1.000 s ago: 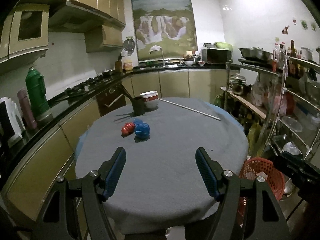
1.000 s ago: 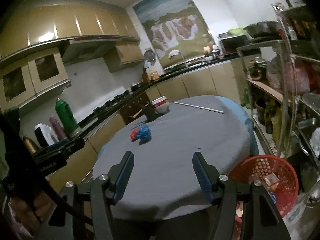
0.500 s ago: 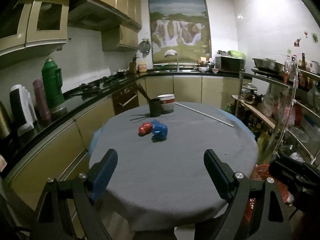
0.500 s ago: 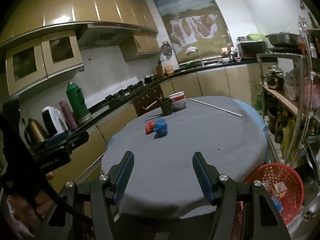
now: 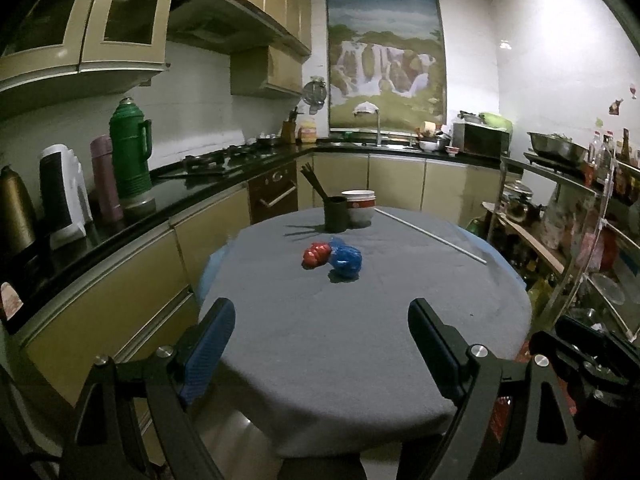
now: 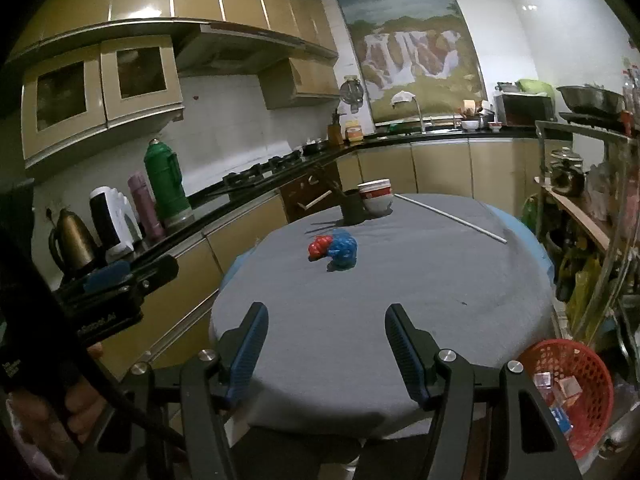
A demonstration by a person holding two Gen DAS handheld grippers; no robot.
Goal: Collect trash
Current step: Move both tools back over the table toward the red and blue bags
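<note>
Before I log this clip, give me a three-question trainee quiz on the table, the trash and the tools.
1. True or false: the left tool is shut on the blue crumpled bag.
2. The red crumpled wrapper lies: A) in the red basket, B) against the blue bag on the table, C) inside the white bowl.
3. Fill in: the red basket stands on the ____ beside the table, near the right tool.

Key: 1 false, both tools are open and empty. 2 B. 3 floor.

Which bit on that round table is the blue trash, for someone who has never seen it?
Find the round grey table. Near its middle lie two crumpled wrappers touching each other. The blue wrapper is the larger one, right of the red wrapper.
</note>
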